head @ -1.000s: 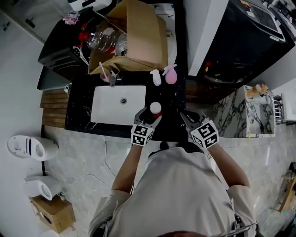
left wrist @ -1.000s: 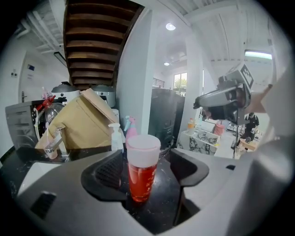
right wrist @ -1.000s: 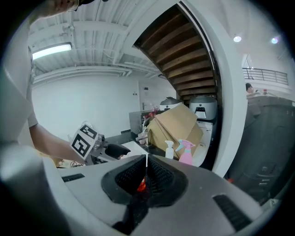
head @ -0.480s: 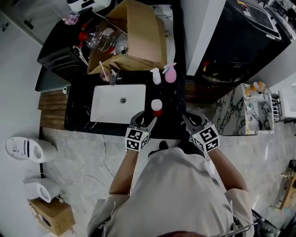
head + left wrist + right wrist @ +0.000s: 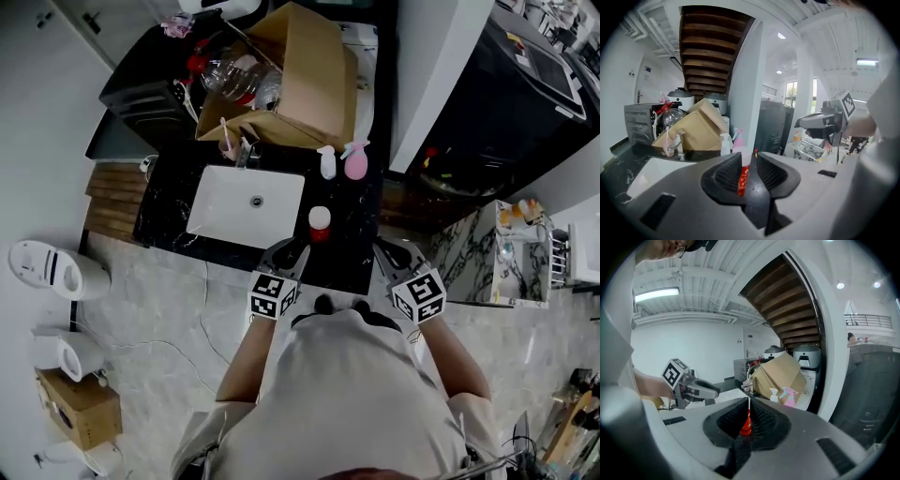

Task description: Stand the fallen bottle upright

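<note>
On the black speckled counter (image 5: 352,267), just right of the white rectangular sink (image 5: 225,211), we are seeing one red bottle (image 5: 320,223) with a round white cap standing upright. Only the head view is telling us that it is clear of both tools, near the left hand-held gripper (image 5: 289,251) and farther from the right hand-held gripper (image 5: 389,253). Each gripper view is showing it merely as a red sliver between ribbed dark pads. Our left jaws are closing, now at a narrow gap, pressing on nothing. Our right jaws are standing at a thin slit, likewise empty. Behind, we are counting two plastic sprayers, a white spray bottle (image 5: 327,162) and a pink spray bottle (image 5: 355,161), beside one tilted cardboard box (image 5: 309,84).
</note>
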`<state>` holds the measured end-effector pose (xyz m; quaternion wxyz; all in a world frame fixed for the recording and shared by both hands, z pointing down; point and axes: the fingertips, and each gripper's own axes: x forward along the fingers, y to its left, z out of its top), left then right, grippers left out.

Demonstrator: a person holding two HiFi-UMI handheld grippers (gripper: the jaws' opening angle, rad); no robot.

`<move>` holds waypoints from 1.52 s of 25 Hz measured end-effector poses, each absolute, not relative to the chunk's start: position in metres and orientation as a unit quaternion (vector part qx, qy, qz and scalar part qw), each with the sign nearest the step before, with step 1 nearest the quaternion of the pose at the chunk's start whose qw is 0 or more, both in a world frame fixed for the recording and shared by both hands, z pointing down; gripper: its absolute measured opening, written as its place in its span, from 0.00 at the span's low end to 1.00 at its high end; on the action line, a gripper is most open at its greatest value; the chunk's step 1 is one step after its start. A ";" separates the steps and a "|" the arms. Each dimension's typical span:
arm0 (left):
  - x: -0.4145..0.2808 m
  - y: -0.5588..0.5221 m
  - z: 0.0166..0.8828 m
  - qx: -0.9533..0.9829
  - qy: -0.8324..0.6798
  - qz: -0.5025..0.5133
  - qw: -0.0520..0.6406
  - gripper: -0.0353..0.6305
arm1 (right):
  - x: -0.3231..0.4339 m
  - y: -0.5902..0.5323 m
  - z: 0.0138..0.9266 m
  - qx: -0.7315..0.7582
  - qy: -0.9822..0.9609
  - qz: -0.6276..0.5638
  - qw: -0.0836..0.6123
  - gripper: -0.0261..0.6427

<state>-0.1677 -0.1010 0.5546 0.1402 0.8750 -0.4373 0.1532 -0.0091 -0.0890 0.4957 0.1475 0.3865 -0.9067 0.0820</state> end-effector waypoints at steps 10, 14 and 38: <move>-0.167 -0.072 0.533 0.854 -0.480 0.116 0.163 0.06 | 0.005 -0.089 0.472 0.337 -0.931 0.061 0.128 0.09; -0.168 -0.067 0.525 0.850 -0.490 0.107 0.162 0.06 | 0.008 -0.092 0.462 0.324 -0.937 0.050 0.121 0.09; -0.178 -0.064 0.511 0.835 -0.517 0.085 0.165 0.06 | -0.001 -0.095 0.467 0.289 -0.947 0.047 0.133 0.09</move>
